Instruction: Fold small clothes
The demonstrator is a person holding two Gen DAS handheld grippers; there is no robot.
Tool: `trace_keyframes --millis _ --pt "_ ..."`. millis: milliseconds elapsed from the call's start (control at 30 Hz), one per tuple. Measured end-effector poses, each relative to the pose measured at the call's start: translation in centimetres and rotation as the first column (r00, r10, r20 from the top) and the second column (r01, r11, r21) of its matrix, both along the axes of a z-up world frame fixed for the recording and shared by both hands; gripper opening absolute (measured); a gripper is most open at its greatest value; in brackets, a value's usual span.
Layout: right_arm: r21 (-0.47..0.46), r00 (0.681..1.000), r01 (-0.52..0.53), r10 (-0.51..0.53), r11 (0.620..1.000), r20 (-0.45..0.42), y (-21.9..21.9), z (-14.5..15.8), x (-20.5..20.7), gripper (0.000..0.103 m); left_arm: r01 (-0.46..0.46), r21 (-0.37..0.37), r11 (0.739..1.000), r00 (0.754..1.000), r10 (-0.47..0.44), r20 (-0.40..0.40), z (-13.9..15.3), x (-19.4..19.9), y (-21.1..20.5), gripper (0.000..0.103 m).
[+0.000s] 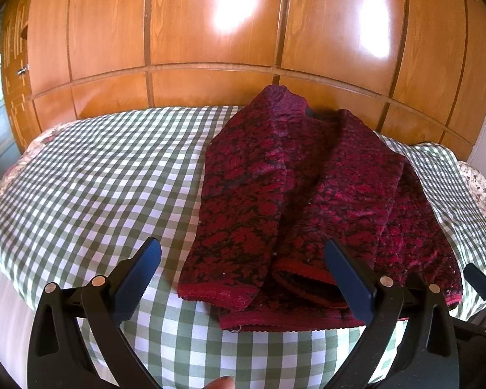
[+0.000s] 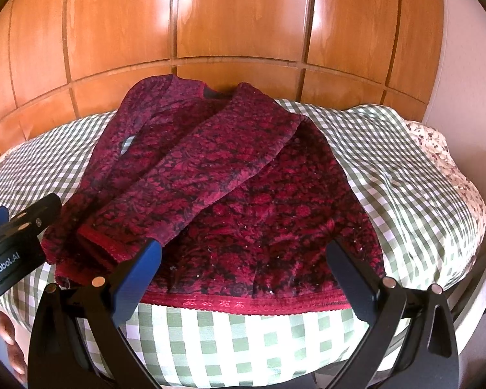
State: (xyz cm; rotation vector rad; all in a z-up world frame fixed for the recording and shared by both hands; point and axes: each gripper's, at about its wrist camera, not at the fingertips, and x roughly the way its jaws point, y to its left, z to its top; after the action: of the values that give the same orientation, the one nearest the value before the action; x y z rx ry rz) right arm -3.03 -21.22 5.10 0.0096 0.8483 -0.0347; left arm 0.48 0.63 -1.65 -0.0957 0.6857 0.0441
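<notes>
Two claws are yours, left claw (image 1: 243, 278) and right claw (image 2: 243, 278), both spread wide and holding nothing. Your red sweater (image 2: 243, 201) lies on the checked bed cover (image 2: 405, 175), at 12 o'clock from each claw.

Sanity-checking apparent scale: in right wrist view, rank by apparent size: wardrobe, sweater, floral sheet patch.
1. glossy wooden wardrobe, fills the background
2. dark red patterned knit sweater
3. floral sheet patch at right edge; smallest, though only partly visible

Both grippers open.

One sweater (image 1: 307, 201) – seemingly; two grippers (image 1: 243, 278).
</notes>
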Motion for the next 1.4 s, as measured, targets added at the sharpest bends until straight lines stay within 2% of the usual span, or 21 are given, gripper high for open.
trace_keyframes --millis 100,333,600,1167,1400 --pt "0.024 1.0 -0.012 0.012 1.0 0.021 -0.1 0.3 -1.0 0.101 -0.004 0.004 1.0 1.0 0.004 0.006 0.2 -0.1 0.0 0.1" --pt "0.204 0.997 -0.073 0.068 0.976 0.032 -1.3 0.4 -2.9 0.101 0.003 0.01 1.0 1.0 -0.003 0.005 0.6 -0.2 -0.2 0.1" --pt "0.244 0.983 -0.161 0.178 0.956 -0.048 -0.3 -0.6 -2.9 0.101 -0.001 0.015 1.0 1.0 0.001 0.012 0.9 -0.1 -0.3 0.1" --pt "0.27 0.986 -0.132 0.154 0.954 -0.062 -1.4 -0.9 -2.6 0.101 -0.002 0.009 1.0 1.0 0.003 -0.011 0.3 0.3 -0.2 0.1" --pt "0.34 0.985 -0.138 0.165 0.93 -0.052 -3.8 -0.6 -1.0 0.1 -0.009 0.019 1.0 0.999 0.01 -0.04 -0.5 1.4 1.5 0.1"
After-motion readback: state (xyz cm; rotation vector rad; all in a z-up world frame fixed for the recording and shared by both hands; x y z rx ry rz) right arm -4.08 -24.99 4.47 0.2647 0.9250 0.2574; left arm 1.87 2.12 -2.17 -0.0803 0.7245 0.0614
